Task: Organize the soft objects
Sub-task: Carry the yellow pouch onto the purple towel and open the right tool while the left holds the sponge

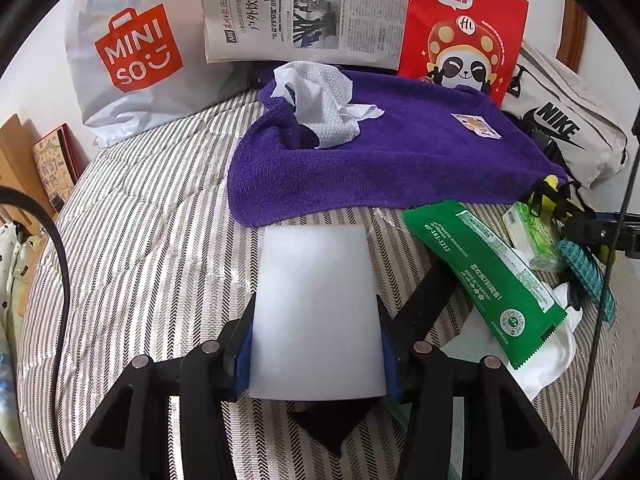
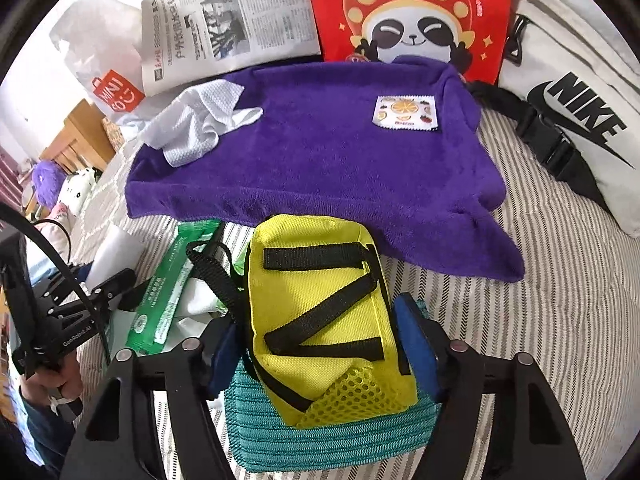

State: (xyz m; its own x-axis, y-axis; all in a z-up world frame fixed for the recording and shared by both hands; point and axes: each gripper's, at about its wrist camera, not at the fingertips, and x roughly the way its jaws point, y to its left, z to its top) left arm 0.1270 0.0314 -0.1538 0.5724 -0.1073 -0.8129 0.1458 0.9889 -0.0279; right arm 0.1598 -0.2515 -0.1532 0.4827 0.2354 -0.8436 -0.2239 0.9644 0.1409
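From the left wrist I see my left gripper [image 1: 316, 344] clamped on a white foam block [image 1: 316, 300], both blue pads pressed to its sides, the block jutting forward over the striped bed [image 1: 152, 220]. Ahead lies the purple towel [image 1: 380, 160] with a crumpled white wipe [image 1: 324, 108] on it, a green wipes packet [image 1: 488, 280] off to the right.

From the right wrist, my right gripper [image 2: 316, 344] straddles a yellow pouch [image 2: 320, 308] resting on a teal cloth [image 2: 320, 436]. The jaws are apart: the right pad stands just clear of the pouch, the left is hidden behind it (contact there I cannot tell). To do this well, I would centre the pouch, avoid snagging its black straps [image 2: 320, 300], and close gently so the teal cloth stays down.
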